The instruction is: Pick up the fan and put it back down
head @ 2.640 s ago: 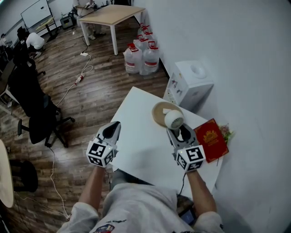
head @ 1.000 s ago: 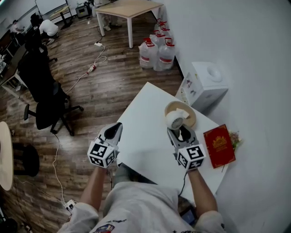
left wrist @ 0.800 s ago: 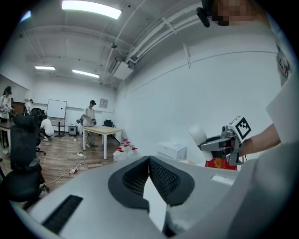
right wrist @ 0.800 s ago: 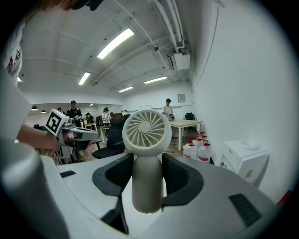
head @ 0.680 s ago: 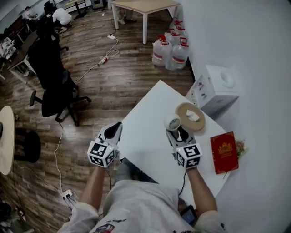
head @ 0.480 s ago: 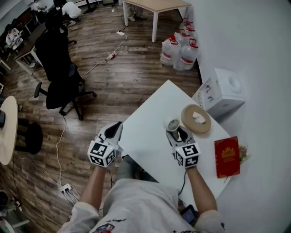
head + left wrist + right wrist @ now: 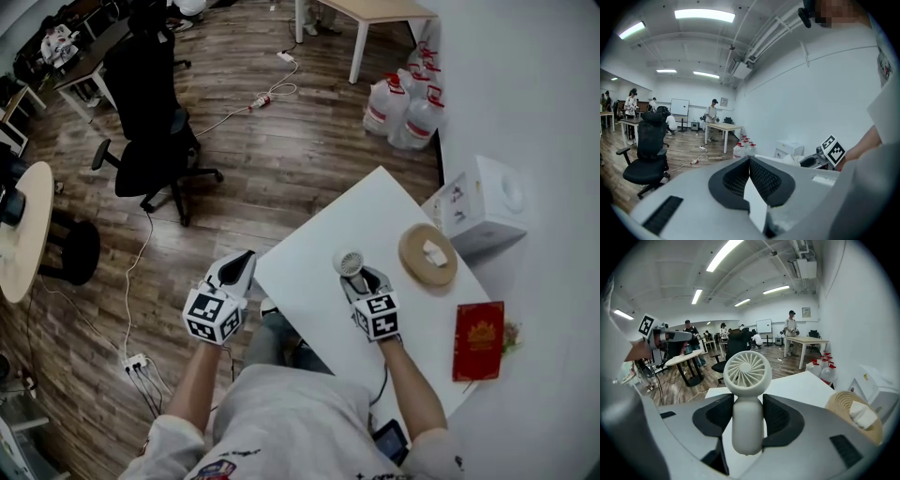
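The fan is clamped by its handle between the jaws of the right gripper; those of the left gripper are pressed together.

Fan sits at the jaw tips of the right gripper, over the white table. The left gripper is off the table's left edge, above the floor. Tray right of fan, apart from it. Red book near the wall. Black chair well off left.
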